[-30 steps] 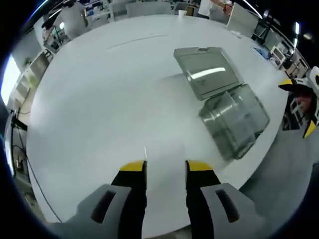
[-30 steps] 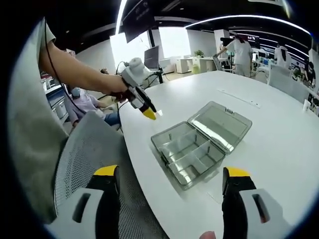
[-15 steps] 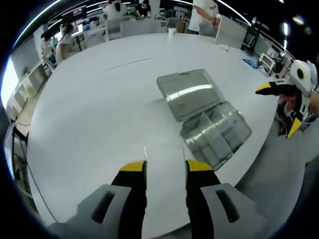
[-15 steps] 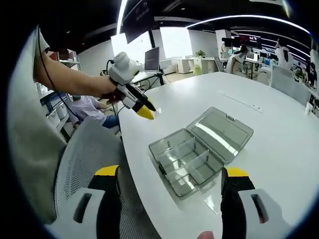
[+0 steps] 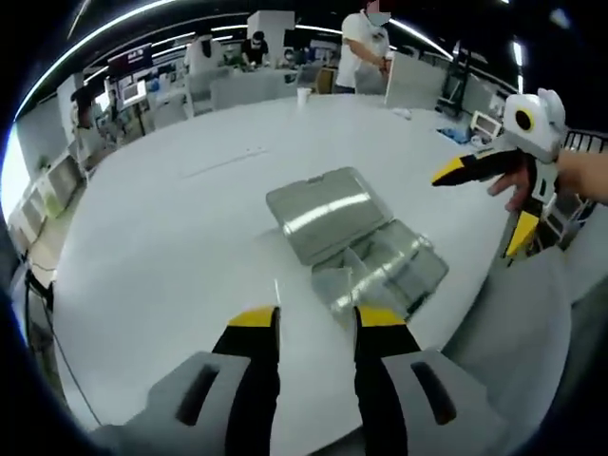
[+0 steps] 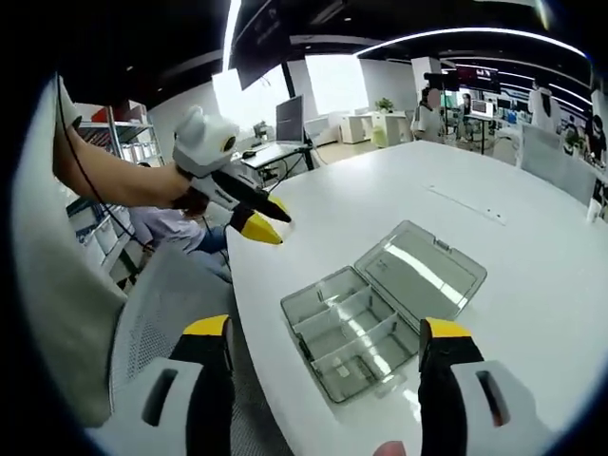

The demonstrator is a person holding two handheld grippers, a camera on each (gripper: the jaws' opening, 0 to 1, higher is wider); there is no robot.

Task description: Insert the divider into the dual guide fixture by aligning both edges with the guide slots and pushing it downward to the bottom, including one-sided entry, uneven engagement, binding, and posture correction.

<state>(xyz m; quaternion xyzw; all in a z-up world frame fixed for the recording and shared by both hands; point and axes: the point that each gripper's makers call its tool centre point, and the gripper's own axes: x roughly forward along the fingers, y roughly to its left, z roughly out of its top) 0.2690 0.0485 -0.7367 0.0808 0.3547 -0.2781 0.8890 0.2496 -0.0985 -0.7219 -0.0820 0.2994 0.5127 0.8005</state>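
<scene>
Both grippers hover empty above the open compartment box, ahead of any insertion.

The clear plastic compartment box (image 6: 356, 328) lies near the white table's (image 6: 532, 285) edge with its hinged lid (image 6: 423, 269) folded flat behind it, which leaves the partitioned tray and its guide slots reachable from above. The right gripper (image 6: 323, 344) hangs over the tray with its yellow-tipped jaws spread wide and nothing between them, probably so it can straddle or steady the box. The left gripper (image 5: 313, 318) holds its jaws only slightly apart, also empty, aimed at the tray's near corner. Partitions stand inside the tray; which one is the task's divider, I cannot tell.
</scene>
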